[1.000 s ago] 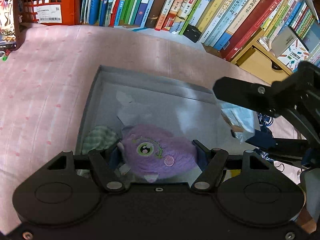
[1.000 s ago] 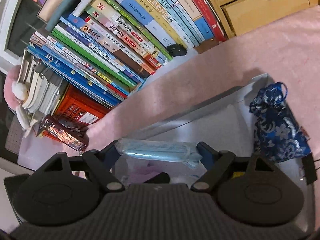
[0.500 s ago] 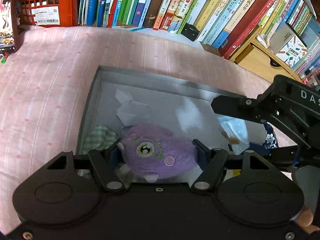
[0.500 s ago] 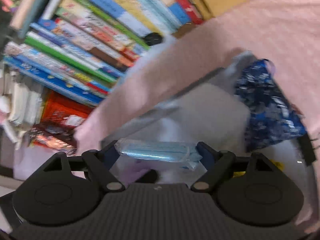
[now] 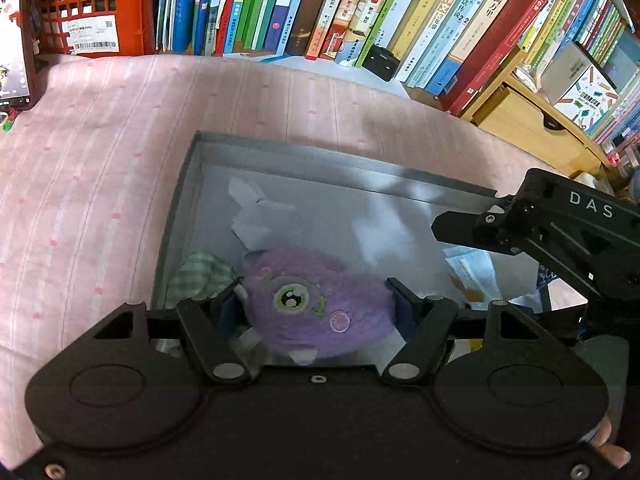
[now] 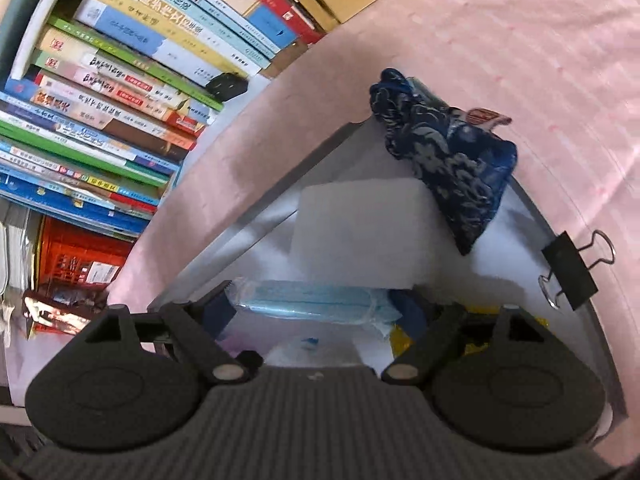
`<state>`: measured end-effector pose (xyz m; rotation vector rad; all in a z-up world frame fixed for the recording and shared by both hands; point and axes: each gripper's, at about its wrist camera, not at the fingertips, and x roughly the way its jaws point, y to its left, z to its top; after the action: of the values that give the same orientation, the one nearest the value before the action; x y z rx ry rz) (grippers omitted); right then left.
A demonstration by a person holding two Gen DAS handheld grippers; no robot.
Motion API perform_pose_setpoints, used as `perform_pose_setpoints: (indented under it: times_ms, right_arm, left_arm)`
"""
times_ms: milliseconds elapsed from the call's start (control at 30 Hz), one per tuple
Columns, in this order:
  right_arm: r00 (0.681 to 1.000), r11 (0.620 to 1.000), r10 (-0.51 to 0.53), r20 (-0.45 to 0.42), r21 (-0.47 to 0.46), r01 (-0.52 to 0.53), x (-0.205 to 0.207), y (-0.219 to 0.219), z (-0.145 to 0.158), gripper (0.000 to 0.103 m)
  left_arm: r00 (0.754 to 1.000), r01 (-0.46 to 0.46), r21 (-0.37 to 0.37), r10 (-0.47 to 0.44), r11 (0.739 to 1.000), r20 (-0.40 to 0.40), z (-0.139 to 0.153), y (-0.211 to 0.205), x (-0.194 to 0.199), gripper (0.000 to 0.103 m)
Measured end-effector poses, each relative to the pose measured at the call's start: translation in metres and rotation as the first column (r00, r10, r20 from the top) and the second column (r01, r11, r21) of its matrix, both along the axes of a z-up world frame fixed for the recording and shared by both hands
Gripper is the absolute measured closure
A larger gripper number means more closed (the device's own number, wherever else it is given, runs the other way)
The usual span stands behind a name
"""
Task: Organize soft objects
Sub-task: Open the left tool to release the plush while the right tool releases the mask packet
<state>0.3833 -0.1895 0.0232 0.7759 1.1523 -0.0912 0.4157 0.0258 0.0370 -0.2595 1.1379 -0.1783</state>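
Two hand-held grippers work over a shallow grey box lying on a pink striped cloth. In the left wrist view, the left gripper is clamped on a purple plush toy with an embroidered eye, its blue pads pressing the toy's sides at 9 and 3 o'clock, low over the box's near-left part; the grip looks meant to lower the toy in rather than drop it. A green checked cloth lies just beside the toy at 9 o'clock, and crumpled white paper lies beyond it at 12 o'clock. The right gripper reaches in from 3 o'clock in that view. In its own view its jaws are opening around a pale blue face mask in clear wrap, which lies across between the pads; whether the pads touch it is unclear, so this is probably a release into the box. A white foam block sits at 12 o'clock from the mask, a blue floral pouch leans on the box's far corner at 1 o'clock, and a black binder clip grips the rim at 3 o'clock. Books line the background.
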Motion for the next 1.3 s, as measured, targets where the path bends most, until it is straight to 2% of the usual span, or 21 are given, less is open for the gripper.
perform_pose_setpoints:
  times_ms: [467,767,1033,1300]
  right_arm:
    - [1.0,0.999,0.023,0.011,-0.023,-0.023,0.0,0.004,0.001,0.008]
    - [0.998,0.997,0.057,0.039,-0.052,-0.055,-0.005,0.007,0.011,0.003]
    - [0.995,0.996,0.074,0.066,-0.06,-0.07,-0.016,0.001,0.024,0.002]
    - [0.99,0.993,0.084,0.115,-0.096,-0.073,-0.033,-0.007,0.044,0.002]
  left_arm:
    - [1.0,0.007,-0.005,-0.007,1.0,0.002,0.004,-0.001,-0.002,0.032]
    - [1.0,0.016,-0.009,-0.016,1.0,0.013,0.012,-0.002,-0.008,0.027]
    - [0.999,0.011,0.007,-0.012,1.0,0.042,0.026,0.0,-0.019,0.024]
    - [0.994,0.005,0.033,-0.009,0.999,0.106,0.053,-0.001,-0.039,0.022]
